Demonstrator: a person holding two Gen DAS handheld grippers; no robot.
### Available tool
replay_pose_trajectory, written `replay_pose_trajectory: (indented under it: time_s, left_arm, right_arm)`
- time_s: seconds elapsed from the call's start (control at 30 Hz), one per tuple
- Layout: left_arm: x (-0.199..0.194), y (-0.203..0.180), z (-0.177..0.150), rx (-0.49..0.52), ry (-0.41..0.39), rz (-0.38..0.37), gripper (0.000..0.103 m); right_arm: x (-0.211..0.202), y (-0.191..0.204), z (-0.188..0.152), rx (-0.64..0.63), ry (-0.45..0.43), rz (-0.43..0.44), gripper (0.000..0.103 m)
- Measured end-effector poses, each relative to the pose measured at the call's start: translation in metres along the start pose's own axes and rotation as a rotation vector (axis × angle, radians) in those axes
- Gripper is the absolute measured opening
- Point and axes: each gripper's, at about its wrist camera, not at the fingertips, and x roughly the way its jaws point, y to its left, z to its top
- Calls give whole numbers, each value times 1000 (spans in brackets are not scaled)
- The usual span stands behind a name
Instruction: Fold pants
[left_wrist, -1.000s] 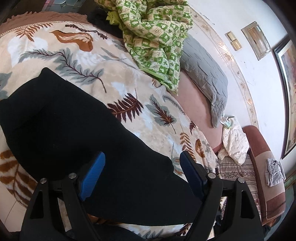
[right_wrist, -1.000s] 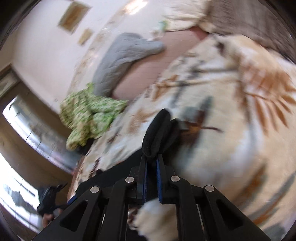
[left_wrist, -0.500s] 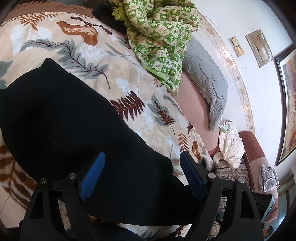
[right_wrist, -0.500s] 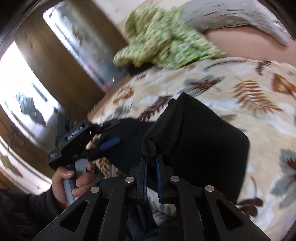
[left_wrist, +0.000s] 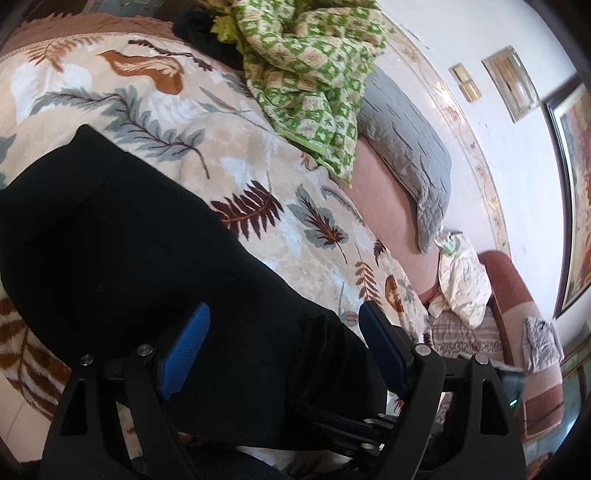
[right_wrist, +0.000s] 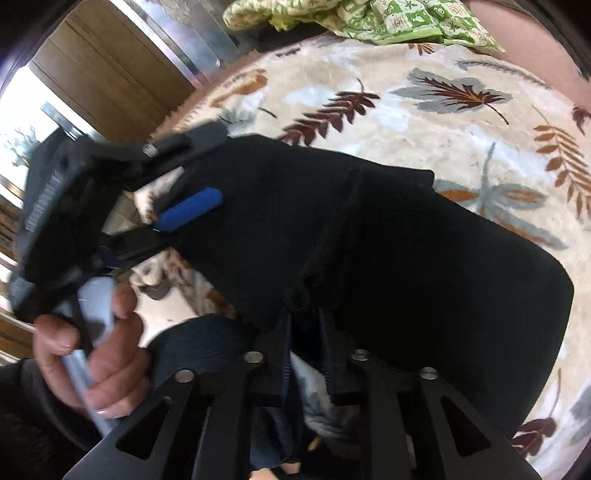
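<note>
My right gripper (right_wrist: 306, 314) stays clamped on a bunched edge of the black pants (left_wrist: 140, 266), now carried across to my wide-open left gripper (left_wrist: 284, 343). The pants lie doubled on the leaf-print blanket (left_wrist: 258, 166); this fold looks nearly laid.

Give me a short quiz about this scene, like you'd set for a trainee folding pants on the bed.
1. True or false: the left gripper is clamped on the black pants.
2. Which colour are the pads on the left gripper's fingers? A red, B blue, C yellow.
3. Fill in: the right gripper has its fingers nearly together around a bunched fold of the ____.

Key
1. False; its fingers are spread wide over the cloth.
2. B.
3. Black pants, which lie on the leaf-patterned blanket.
</note>
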Motion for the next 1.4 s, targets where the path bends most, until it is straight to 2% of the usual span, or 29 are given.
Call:
replay_pose_trajectory:
  time_s: [0.03,0.1,0.17,0.2,0.23,0.27,0.3,0.37,0.43,0.53,0.57,0.6,0.67,0.77,0.83,1.0,1.1,1.2,1.33,1.4]
  left_arm:
    - [0,-4,0,19,4,1,83]
    - [5,-15,0,80,45,-17,83]
    - [9,-29,4,150,96,-47,83]
    - [11,-43,8,228,121,-81,83]
    - [13,-57,10,329,145,-118,83]
    - [16,-74,10,461,176,-149,83]
    - [23,-94,4,663,231,-183,83]
    - [37,-112,-12,898,333,-227,83]
    - [49,-121,-23,992,391,-248,82]
    - [62,-130,-30,1035,457,-313,58]
    - [64,-134,-33,1051,476,-345,54]
    - [64,-135,-37,1068,488,-356,53]
    - [70,-131,-46,1128,524,-333,53]
    - [91,-111,-56,1196,567,-152,52]
    - [91,-102,-58,1213,547,-110,51]
    - [89,-95,-56,1156,544,-131,51]
    - [93,-89,-51,1094,568,-161,50]
    - [94,-85,-50,1057,558,-186,50]
    - [94,-83,-47,1017,552,-204,50]
    - [93,-83,-47,1012,545,-203,50]
  right_arm:
    - [-9,-2,-3,15,-29,34,22]
    - [-36,-6,-16,24,-90,88,34]
    - [-63,-7,-32,-27,-130,70,47]
    - [-78,-10,-44,-61,-145,19,51]
    - [-88,-14,-51,-77,-153,-19,52]
    - [-100,-22,-60,-91,-171,-57,52]
    - [-110,-30,-68,-99,-194,-79,52]
    - [-130,-48,-80,-111,-267,-137,52]
    - [-139,-57,-88,-148,-306,-183,53]
    - [-132,-62,-91,-230,-295,-248,53]
    - [-126,-62,-90,-256,-275,-256,53]
    - [-122,-62,-89,-278,-259,-258,53]
    - [-108,-60,-82,-336,-217,-246,52]
    - [-93,-61,-66,-418,-180,-245,52]
    - [-90,-62,-58,-452,-174,-247,52]
    - [-65,-67,-29,-504,-158,-200,52]
    - [-27,-85,-28,-450,-84,-174,55]
    - [-29,-98,-26,-384,-127,-108,56]
    - [-41,-83,-22,-421,-103,-163,53]
    - [-51,-71,-17,-451,-129,-184,52]
